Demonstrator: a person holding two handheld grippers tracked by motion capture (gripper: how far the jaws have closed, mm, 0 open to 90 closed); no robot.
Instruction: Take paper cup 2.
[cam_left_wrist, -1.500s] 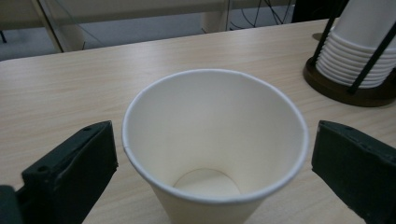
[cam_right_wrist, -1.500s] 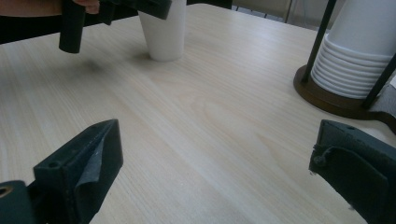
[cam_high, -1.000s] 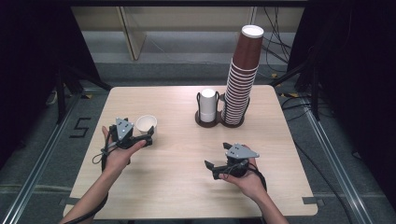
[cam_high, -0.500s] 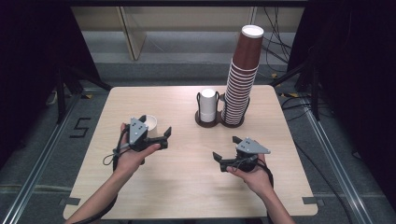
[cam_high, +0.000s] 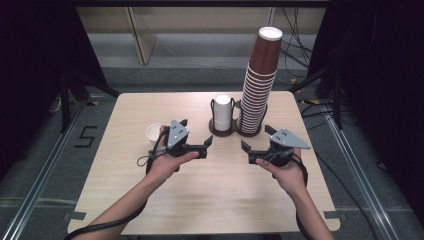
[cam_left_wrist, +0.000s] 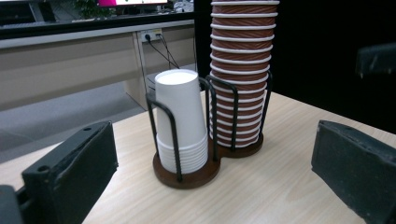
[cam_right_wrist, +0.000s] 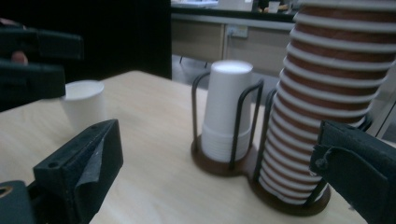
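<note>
A pale wooden table (cam_high: 200, 200) stands on a grey floor with dark space at both sides, and a black "5" (cam_high: 85, 136) is marked on the floor to the left of it. Farthest left, just behind and outside the left hand, a single white cup (cam_high: 153, 134) stands upright on the table, apart from the tongs. The left forearm comes in from the lower edge at a slant, and the left hand (cam_high: 167, 161) holds the left gripper (cam_high: 206, 145) low over the wood, turned to point rightward and a little away from the person. Its jaws stand wide apart with nothing between them, touching nothing. Ahead of both grippers, between them and toward the far edge, a dark wire cup holder (cam_high: 222, 131) carries a short stack of white cups (cam_left_wrist: 182, 116), set mouth down, and beside it, to the right, a tall stack of brown ribbed cups (cam_high: 259, 85) that leans slightly. No printing on the cups can be read. The right forearm rises from the lower right, and the right hand (cam_high: 285, 167) holds the right gripper (cam_high: 245, 150) pointing leftward, toward the other gripper. Its jaws too are spread wide and empty, near the holder but clear of it.
</note>
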